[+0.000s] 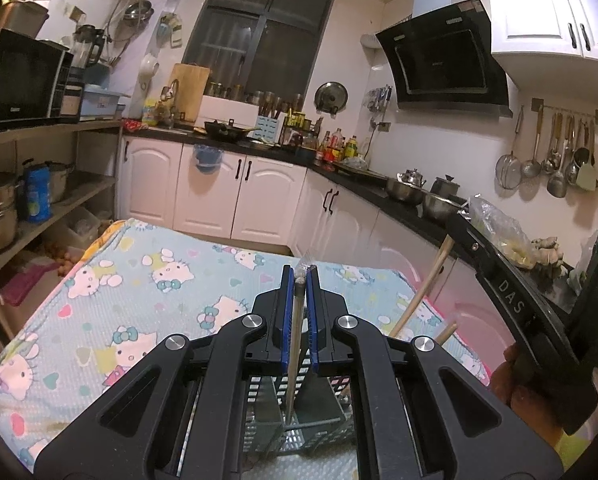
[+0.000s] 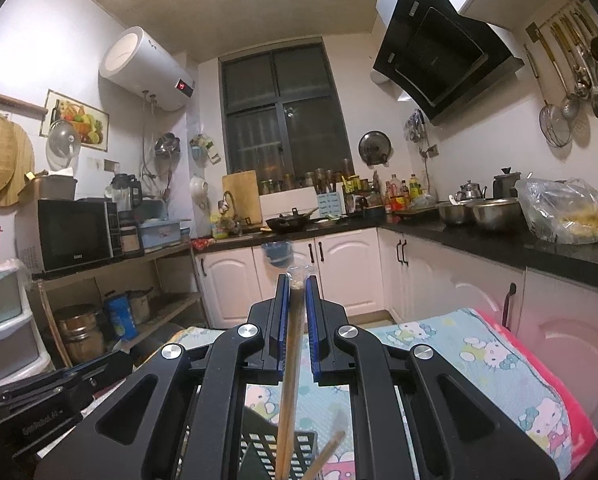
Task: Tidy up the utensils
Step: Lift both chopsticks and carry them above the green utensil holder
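My left gripper (image 1: 299,280) is shut on a thin metal utensil handle (image 1: 295,340) in a clear plastic sleeve; it runs down into a black slotted utensil basket (image 1: 259,412) below the jaws. My right gripper (image 2: 297,286) is shut on wooden chopsticks (image 2: 287,380) in a plastic sleeve; they point down into the same black basket (image 2: 259,446). The right gripper shows in the left wrist view (image 1: 511,280), holding the chopsticks (image 1: 423,288). A second wooden stick (image 2: 327,456) leans in the basket. The left gripper's body (image 2: 51,400) shows at the lower left.
The basket stands on a table with a Hello Kitty cloth (image 1: 139,280). White cabinets and a black counter (image 2: 499,240) with steel bowls (image 2: 495,212) and a plastic bag (image 2: 567,212) run on the right. Open shelves with a microwave (image 1: 23,76) and pots stand on the left.
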